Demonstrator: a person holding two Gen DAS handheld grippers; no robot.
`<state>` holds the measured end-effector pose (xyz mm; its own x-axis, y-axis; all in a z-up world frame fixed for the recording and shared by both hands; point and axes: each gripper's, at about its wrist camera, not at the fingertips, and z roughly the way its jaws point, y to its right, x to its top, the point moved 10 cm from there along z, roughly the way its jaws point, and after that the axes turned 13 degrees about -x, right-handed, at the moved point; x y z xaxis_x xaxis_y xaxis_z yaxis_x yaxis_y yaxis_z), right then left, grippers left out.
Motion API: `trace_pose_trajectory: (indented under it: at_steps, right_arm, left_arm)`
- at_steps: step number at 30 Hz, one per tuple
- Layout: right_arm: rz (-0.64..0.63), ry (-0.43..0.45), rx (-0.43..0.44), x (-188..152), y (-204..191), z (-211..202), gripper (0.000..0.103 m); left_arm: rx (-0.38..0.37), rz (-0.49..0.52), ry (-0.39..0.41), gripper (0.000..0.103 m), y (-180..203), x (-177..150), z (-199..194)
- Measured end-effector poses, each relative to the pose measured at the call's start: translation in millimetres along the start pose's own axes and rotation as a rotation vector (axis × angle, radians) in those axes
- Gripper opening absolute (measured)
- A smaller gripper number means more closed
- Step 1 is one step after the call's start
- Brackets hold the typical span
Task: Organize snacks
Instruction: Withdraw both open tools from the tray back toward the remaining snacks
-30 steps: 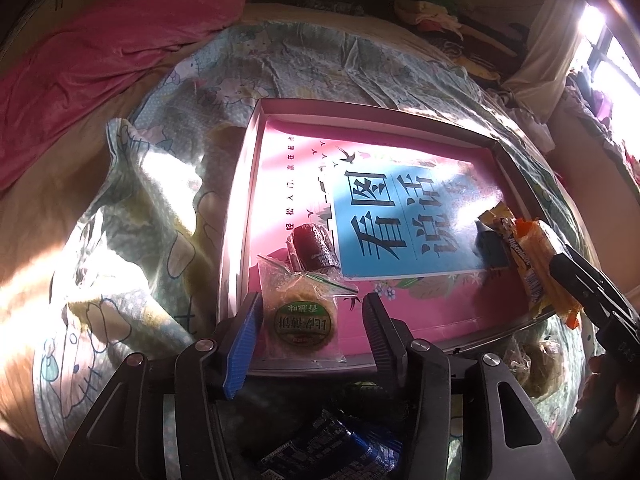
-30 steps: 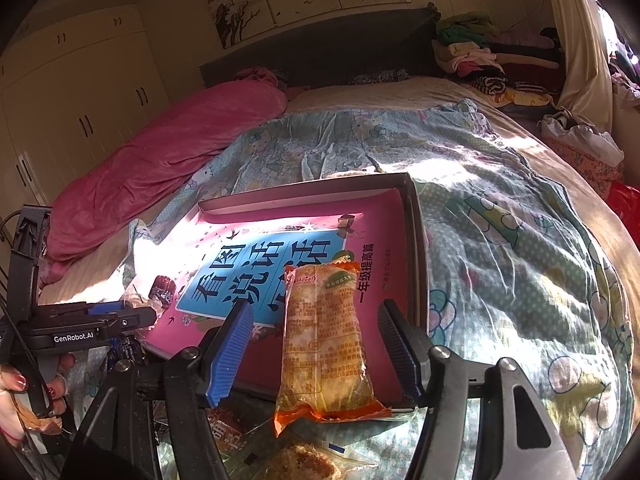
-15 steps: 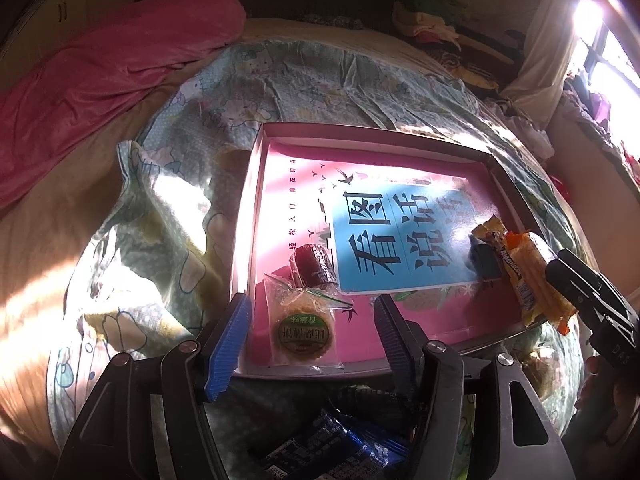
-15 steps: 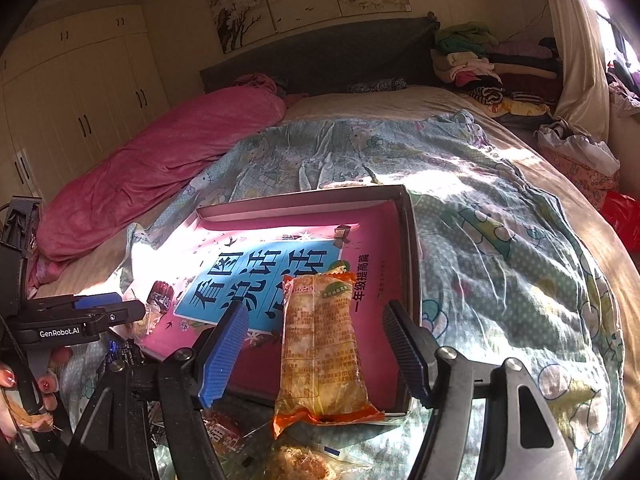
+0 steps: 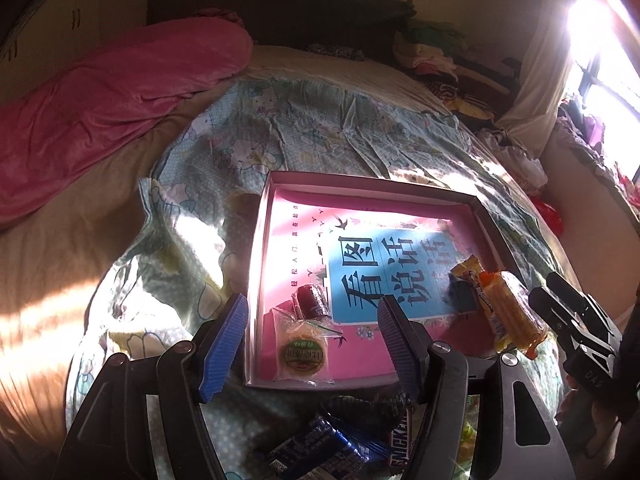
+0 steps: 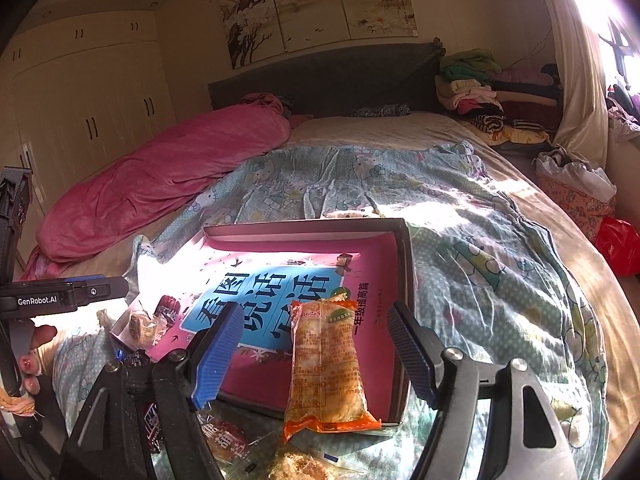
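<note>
A shallow box [image 5: 360,184] with a pink and blue book in it lies on the bed. In its near left corner rest a round cake [image 5: 300,354] in clear wrap and a dark red candy [image 5: 312,300]. My left gripper [image 5: 312,312] hovers above them, jaws opening, pads clear of both. A long orange packet [image 6: 324,368] lies across the box's near right rim [image 6: 404,280]. My right gripper [image 6: 316,312] straddles it, jaws opening, pads apart from the wrapper. The packet [image 5: 508,312] and right gripper [image 5: 576,332] also show in the left wrist view.
Loose snacks lie on the patterned quilt in front of the box: a blue wrapper [image 5: 320,448], a Snickers bar [image 5: 404,440], a red packet [image 6: 224,436]. A pink blanket [image 6: 160,180] runs along the bed's left. Folded clothes [image 6: 480,88] pile at the headboard's right.
Both pairs of jaws have spread wider. The left gripper has risen and drawn back from the round cake, which stays in the box. The orange packet has not moved.
</note>
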<state>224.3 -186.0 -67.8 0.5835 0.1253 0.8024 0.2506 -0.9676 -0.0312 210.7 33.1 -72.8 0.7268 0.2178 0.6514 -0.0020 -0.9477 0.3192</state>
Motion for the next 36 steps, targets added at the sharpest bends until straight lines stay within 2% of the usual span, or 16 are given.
trace_pose_trajectory:
  at_steps: [22, 36]
  right_arm:
    - [-0.021, 0.049, 0.006, 4.3, -7.6, -21.1, 0.077]
    - [-0.003, 0.054, 0.027, 5.2, -8.0, -30.0, 0.079]
  left_arm:
    - [-0.019, 0.058, 0.014, 0.069, 22.4, -6.4, -19.3]
    - [0.012, 0.064, -0.014, 0.069, 21.4, -22.1, -22.3]
